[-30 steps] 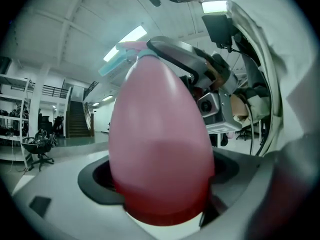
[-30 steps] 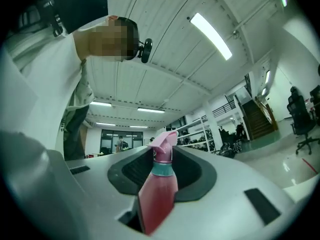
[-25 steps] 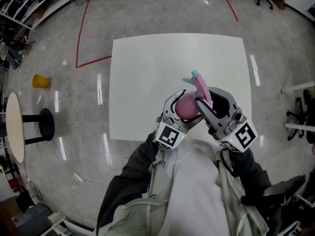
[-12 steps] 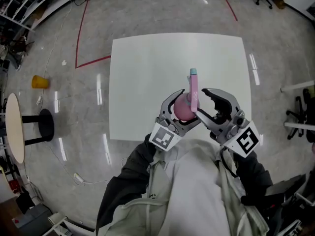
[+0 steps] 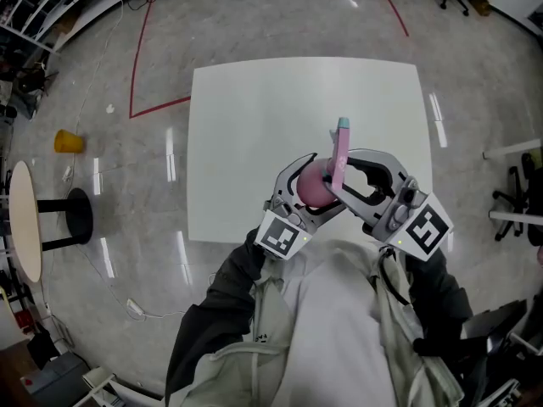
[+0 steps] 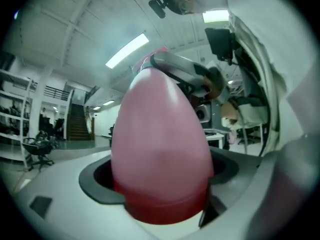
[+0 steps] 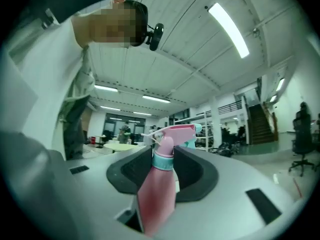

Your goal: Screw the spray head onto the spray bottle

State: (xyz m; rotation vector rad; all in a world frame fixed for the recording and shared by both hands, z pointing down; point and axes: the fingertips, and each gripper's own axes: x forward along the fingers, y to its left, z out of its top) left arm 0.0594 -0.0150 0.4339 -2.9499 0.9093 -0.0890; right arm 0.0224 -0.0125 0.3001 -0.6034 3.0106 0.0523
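While left gripper (image 5: 316, 183) clamps one spray bottle (image 6: 160, 134), right gripper (image 5: 344, 176) closing on one spray head (image 7: 175, 132)

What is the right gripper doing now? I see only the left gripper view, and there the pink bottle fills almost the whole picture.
Observer: The right gripper has the spray head between its jaws, which are closing at the teal collar.
Operator: Which way does the nozzle point?
Observer: In the head view its teal tip points away from the person, over the white table.
Operator: Where do the grippers work?
Observer: The left gripper, holding the spray bottle, meets the right one near the table's edge closest to the person.
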